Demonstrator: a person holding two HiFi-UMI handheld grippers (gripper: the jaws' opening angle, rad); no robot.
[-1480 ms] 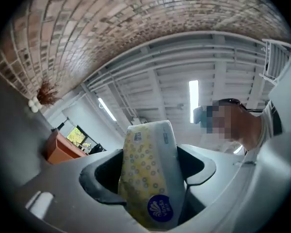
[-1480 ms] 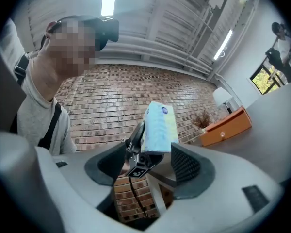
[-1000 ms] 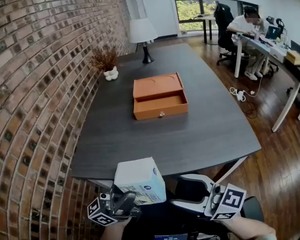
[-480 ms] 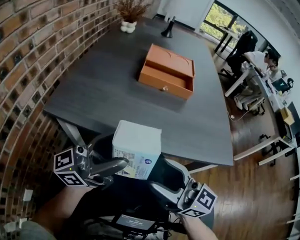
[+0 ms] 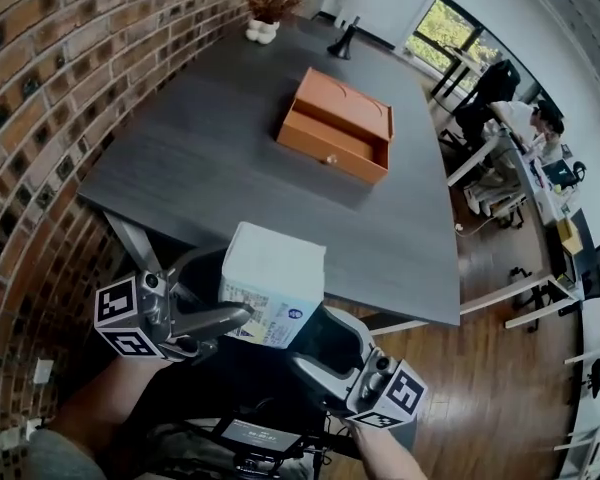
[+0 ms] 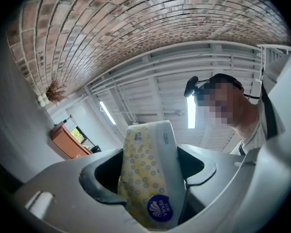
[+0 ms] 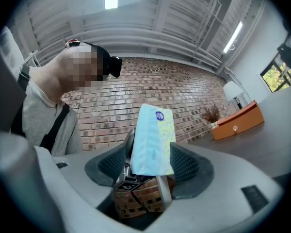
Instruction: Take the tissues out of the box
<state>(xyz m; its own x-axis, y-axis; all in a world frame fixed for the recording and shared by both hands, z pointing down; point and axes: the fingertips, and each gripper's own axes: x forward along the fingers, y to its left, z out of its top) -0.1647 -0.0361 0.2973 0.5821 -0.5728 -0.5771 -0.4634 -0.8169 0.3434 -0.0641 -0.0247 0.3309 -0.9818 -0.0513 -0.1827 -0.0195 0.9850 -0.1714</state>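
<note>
A soft tissue pack [image 5: 273,283], white and pale blue with yellow dots and a round blue label, is held up in front of the near table edge. My left gripper [image 5: 230,318] is shut on its lower left side. In the left gripper view the pack [image 6: 148,174] stands upright between the jaws. My right gripper [image 5: 318,353] is just below and right of the pack, open, pads clear of it. In the right gripper view the pack [image 7: 153,140] stands beyond the spread jaws. An orange drawer box [image 5: 337,125] lies on the dark table [image 5: 210,168].
A brick wall [image 5: 40,88] runs along the table's left side. A dried plant in a white vase [image 5: 265,8] and a lamp [image 5: 342,40] stand at the far end. A person sits at a white desk [image 5: 535,128] far right. Wooden floor [image 5: 500,368] lies right of the table.
The head view has swung, so the table now runs diagonally. My left gripper and the pack have risen from the bottom edge; the right gripper stays low beside them, still open.
</note>
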